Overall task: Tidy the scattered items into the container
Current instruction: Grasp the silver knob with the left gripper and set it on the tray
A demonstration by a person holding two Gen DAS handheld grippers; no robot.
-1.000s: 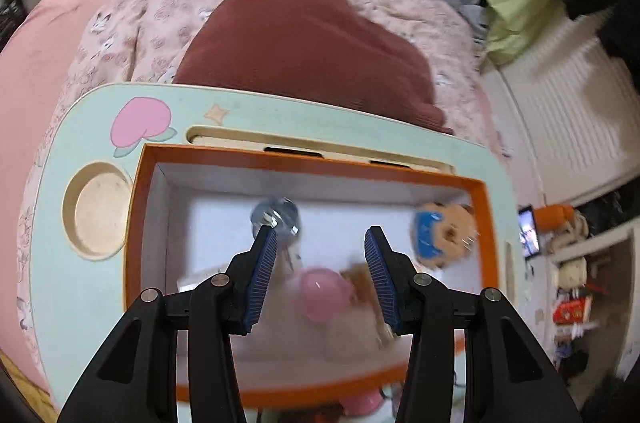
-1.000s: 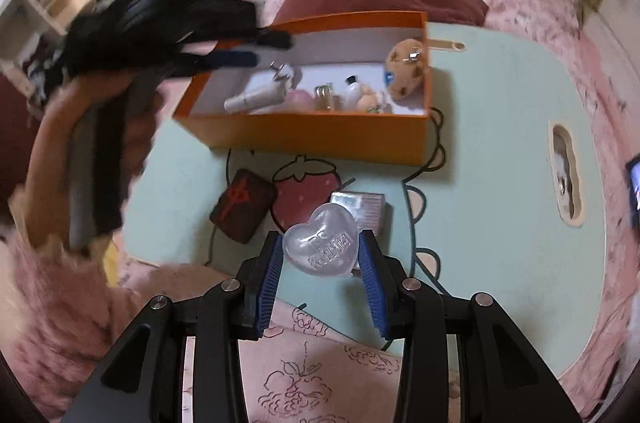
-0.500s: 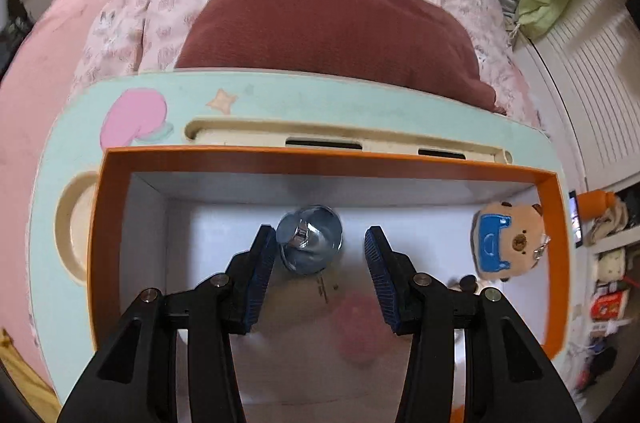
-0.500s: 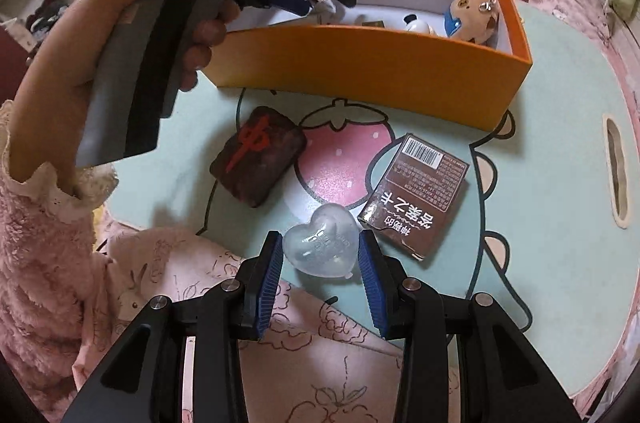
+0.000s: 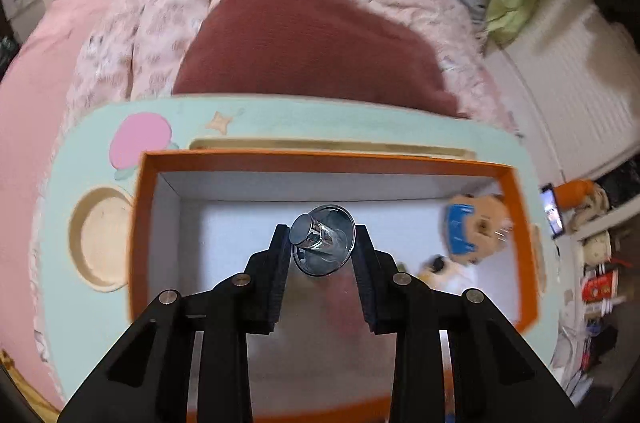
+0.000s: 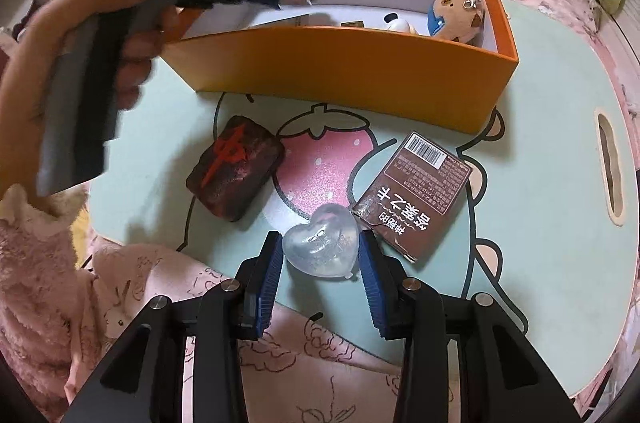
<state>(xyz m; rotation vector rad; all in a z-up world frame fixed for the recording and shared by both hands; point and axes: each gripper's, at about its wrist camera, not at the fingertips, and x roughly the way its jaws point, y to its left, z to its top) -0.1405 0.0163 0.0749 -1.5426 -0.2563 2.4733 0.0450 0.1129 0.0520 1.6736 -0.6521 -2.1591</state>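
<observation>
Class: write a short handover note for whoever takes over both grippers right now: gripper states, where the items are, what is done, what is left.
Left gripper: over the orange box, jaws closing around a small clear glass.
Right gripper: shut on the clear heart case, low over the table's near edge.
Done: bear plush and a few small items in the box.
Left: heart case, dark red tile and brown card box, both lying on the table.
</observation>
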